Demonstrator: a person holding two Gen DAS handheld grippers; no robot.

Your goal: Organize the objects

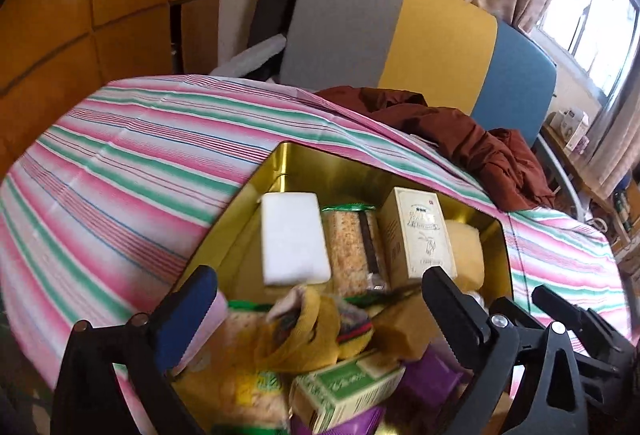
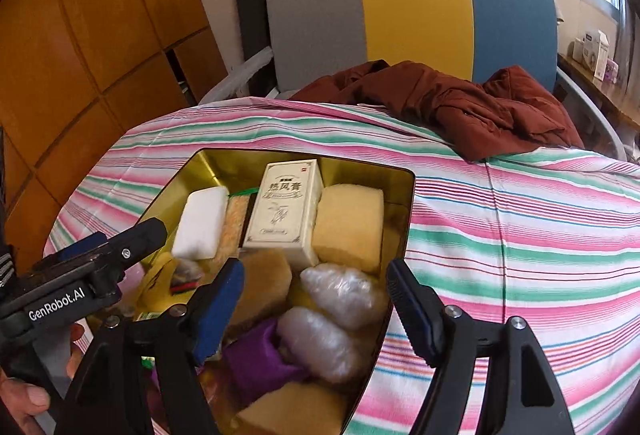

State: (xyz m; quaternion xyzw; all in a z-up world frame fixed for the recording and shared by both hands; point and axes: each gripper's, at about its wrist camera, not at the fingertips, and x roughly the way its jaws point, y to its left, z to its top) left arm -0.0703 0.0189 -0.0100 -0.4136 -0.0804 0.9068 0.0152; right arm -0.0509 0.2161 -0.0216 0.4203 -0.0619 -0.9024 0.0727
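Observation:
A gold tin (image 1: pixel 280 151) (image 2: pixel 412 187) sits on the striped cloth, packed with small goods. A white block (image 1: pixel 294 239) (image 2: pixel 202 223), a cracker pack (image 1: pixel 354 251), a cream box (image 1: pixel 416 235) (image 2: pixel 286 211) and a yellow sponge (image 2: pixel 348 227) line its far end. My left gripper (image 1: pixel 320 315) hangs open over the near end, above a yellow mesh bundle (image 1: pixel 304 331) and a green box (image 1: pixel 344 387), pressing on neither. My right gripper (image 2: pixel 316 311) is open over two clear plastic bundles (image 2: pixel 344 295) and a purple pouch (image 2: pixel 256 355), its pads apart from them.
The striped tablecloth (image 2: pixel 520 235) covers the table. A maroon jacket (image 2: pixel 460 103) lies at its far edge before a grey, yellow and blue chair back (image 2: pixel 412 7). Wooden cabinets (image 2: pixel 80 35) stand left. A shelf with boxes (image 2: pixel 592 51) is under the window.

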